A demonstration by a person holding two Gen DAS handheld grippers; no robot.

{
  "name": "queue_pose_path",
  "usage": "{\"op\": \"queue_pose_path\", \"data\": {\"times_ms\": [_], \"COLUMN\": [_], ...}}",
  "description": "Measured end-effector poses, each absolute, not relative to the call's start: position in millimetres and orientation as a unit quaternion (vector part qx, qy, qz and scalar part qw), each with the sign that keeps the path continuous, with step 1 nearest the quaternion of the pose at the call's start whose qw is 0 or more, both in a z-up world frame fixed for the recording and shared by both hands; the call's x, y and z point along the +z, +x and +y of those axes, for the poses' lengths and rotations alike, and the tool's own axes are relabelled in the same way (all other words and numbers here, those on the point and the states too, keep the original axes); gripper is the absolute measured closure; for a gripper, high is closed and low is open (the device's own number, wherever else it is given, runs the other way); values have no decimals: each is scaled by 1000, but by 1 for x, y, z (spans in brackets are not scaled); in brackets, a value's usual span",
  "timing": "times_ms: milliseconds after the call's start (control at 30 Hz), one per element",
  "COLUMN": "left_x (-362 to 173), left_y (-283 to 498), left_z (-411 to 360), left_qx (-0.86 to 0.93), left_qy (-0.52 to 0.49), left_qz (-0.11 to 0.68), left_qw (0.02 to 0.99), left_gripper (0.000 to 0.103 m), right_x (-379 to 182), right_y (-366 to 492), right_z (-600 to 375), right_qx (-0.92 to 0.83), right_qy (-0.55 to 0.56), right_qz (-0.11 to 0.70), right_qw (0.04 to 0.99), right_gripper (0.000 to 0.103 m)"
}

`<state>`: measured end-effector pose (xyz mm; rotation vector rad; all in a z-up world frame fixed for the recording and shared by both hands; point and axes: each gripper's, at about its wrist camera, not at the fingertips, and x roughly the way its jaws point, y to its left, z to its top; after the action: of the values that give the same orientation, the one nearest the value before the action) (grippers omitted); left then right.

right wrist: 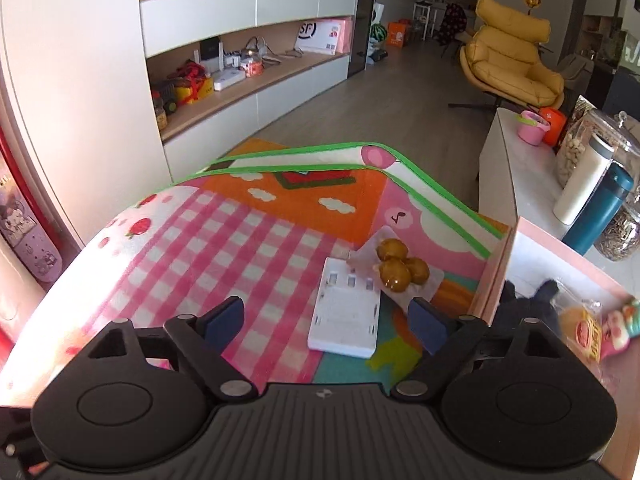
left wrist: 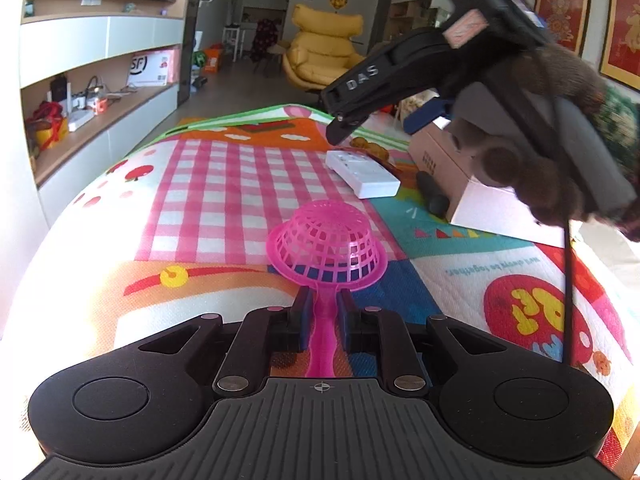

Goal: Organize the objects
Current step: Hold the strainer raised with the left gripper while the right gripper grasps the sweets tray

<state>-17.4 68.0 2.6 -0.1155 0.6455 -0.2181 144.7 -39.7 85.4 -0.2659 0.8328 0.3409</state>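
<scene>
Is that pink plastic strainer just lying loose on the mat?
No, the left gripper has its fingers shut on the pink strainer by its handle, above the play mat.

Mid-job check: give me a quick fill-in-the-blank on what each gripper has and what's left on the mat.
1. The left gripper is shut on the handle of a pink ____.
2. The right gripper has its fingers ____, with nothing between them.
3. The white charger tray lies on the mat beside a clear packet holding three ____ balls.
4. The open cardboard box sits at the mat's ____ edge in the right wrist view.

Missing words: strainer; open; golden-brown; right
</scene>
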Motion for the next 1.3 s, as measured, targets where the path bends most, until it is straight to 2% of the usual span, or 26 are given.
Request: {"op": "queue_pose_path", "data": {"times_ms": [100,267,333,400,433,600,900,1000,1067,1100,1133,1200,1267,1300], "left_x": [2,1,1,1,1,1,2,3,3,3,3,3,4,4], "left_y": [-17,-16,-16,-17,-17,-16,-17,-16,-16,-16,-16,-16,-16,-17], "left_z": [71,75,74,74,74,75,77,78,77,77,76,73,68,65], "left_qx": [-110,-113,-112,-112,-113,-115,-116,-116,-116,-115,-114,-111,-107,-104], "left_qy": [-68,-80,-77,-78,-79,-87,-91,-94,-93,-92,-89,-81,-67,-59], "left_qz": [316,317,317,317,317,317,318,319,319,319,319,320,320,320], "left_qw": [940,938,939,939,938,937,936,936,936,936,936,937,939,940], "left_gripper": [86,86,86,86,86,86,86,86,86,86,86,86,86,86], "right_x": [75,57,48,45,45,54,71,62,56,53,50,45,40,39], "right_y": [190,249,260,260,257,215,89,52,27,19,14,10,10,10], "right_z": [-39,-56,-58,-58,-57,-52,-70,-87,-95,-100,-105,-119,-130,-134], "right_qx": [112,56,52,61,70,110,212,202,173,162,157,153,145,140], "right_qy": [-119,-63,-58,-48,-46,-57,-82,-115,-160,-175,-174,-144,-116,-106], "right_qz": [423,460,480,493,497,499,489,479,441,429,426,437,439,438], "right_qw": [891,884,874,867,864,858,842,847,866,871,874,875,879,882], "right_gripper": [13,25,46,56,66,68,70,70,66,55,39,28,25,19]}}
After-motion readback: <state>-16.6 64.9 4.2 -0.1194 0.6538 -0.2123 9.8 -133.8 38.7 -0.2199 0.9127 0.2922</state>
